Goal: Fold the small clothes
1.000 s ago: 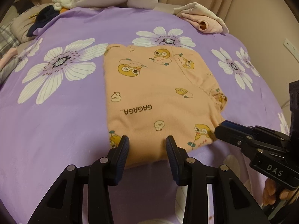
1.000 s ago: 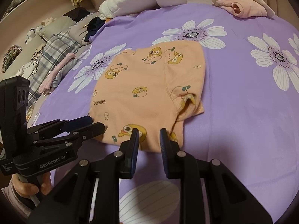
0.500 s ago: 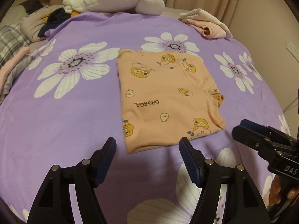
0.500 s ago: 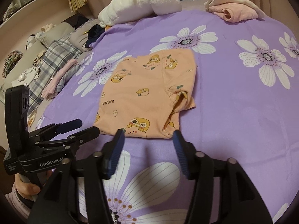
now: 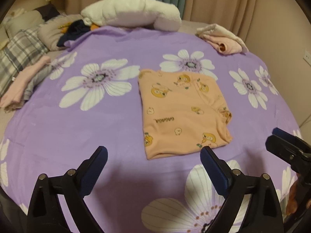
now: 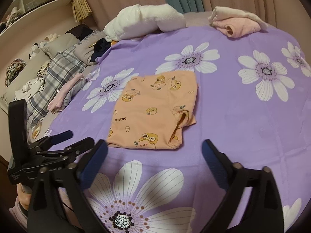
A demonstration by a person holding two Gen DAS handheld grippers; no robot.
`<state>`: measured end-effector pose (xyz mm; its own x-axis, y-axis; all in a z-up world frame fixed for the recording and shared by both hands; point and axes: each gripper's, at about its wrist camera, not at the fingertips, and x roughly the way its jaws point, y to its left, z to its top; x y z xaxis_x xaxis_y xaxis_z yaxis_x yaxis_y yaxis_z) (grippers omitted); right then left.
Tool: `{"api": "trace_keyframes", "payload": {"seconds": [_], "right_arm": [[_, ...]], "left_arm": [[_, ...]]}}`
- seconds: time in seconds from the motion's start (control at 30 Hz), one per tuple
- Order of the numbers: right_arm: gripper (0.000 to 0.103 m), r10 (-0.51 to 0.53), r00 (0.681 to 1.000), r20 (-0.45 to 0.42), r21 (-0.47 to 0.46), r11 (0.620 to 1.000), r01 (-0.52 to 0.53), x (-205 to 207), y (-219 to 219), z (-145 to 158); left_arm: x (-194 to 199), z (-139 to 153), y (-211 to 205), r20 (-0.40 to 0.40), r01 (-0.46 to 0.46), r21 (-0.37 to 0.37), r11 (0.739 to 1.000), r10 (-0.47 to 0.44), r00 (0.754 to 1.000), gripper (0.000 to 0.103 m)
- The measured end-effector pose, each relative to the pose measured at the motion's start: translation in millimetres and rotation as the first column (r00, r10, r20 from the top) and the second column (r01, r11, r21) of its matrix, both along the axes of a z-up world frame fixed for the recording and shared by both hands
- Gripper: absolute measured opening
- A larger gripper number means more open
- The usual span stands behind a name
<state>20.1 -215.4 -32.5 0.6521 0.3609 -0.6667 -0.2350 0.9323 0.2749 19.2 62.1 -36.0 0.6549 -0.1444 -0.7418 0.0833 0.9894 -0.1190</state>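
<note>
A small orange shirt with yellow cartoon prints lies folded flat on the purple flowered sheet; it also shows in the right wrist view. My left gripper is open and empty, held back from the shirt's near edge. My right gripper is open and empty, also just short of the near edge. The right gripper shows at the right edge of the left wrist view; the left gripper shows at the left of the right wrist view.
A white rolled towel and a pink and cream clothes pile lie at the far side of the bed. Plaid, pink and grey clothes lie along the left edge. Curtains hang behind.
Both grippers let go of the shirt's near edge, opened wide and pulled back and up. The shirt stays folded on the sheet.
</note>
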Motion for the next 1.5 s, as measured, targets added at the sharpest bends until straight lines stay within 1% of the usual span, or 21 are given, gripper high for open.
{"api": "trace_keyframes", "payload": {"seconds": [0.1,0.17,0.33,0.53,0.63,0.8,1.5], "right_arm": [[0.103,-0.008,1.0,0.021,-0.006,1.0,0.008,-4,-2,6],[0.103,-0.012,0.999,0.029,-0.008,1.0,0.013,-7,-3,9],[0.103,-0.035,0.998,0.06,-0.034,0.999,0.037,-12,-4,19],[0.103,-0.076,0.994,0.072,-0.09,0.993,0.082,-11,-2,20],[0.103,-0.095,0.994,0.053,-0.108,0.989,0.1,-7,-2,13],[0.103,-0.094,0.995,0.021,-0.097,0.991,0.096,-6,0,4],[0.103,-0.077,0.997,0.013,-0.1,0.992,0.078,-8,8,3]], "left_arm": [[-1,6,0,0.009,-0.026,0.027,0.999,0.026,1.0,0.098],[-1,8,1,0.007,-0.032,0.033,0.999,0.031,0.999,0.098],[-4,13,-3,-0.007,-0.04,0.076,0.996,0.04,0.999,0.1],[-6,16,0,-0.031,-0.023,0.011,1.0,0.023,0.999,0.1],[-7,17,-1,-0.032,-0.031,0.018,0.999,0.031,0.999,0.1],[-6,14,-2,-0.046,-0.031,0.023,0.999,0.032,0.998,0.1],[-6,10,-1,-0.059,-0.031,0.02,0.999,0.032,0.998,0.1]]}}
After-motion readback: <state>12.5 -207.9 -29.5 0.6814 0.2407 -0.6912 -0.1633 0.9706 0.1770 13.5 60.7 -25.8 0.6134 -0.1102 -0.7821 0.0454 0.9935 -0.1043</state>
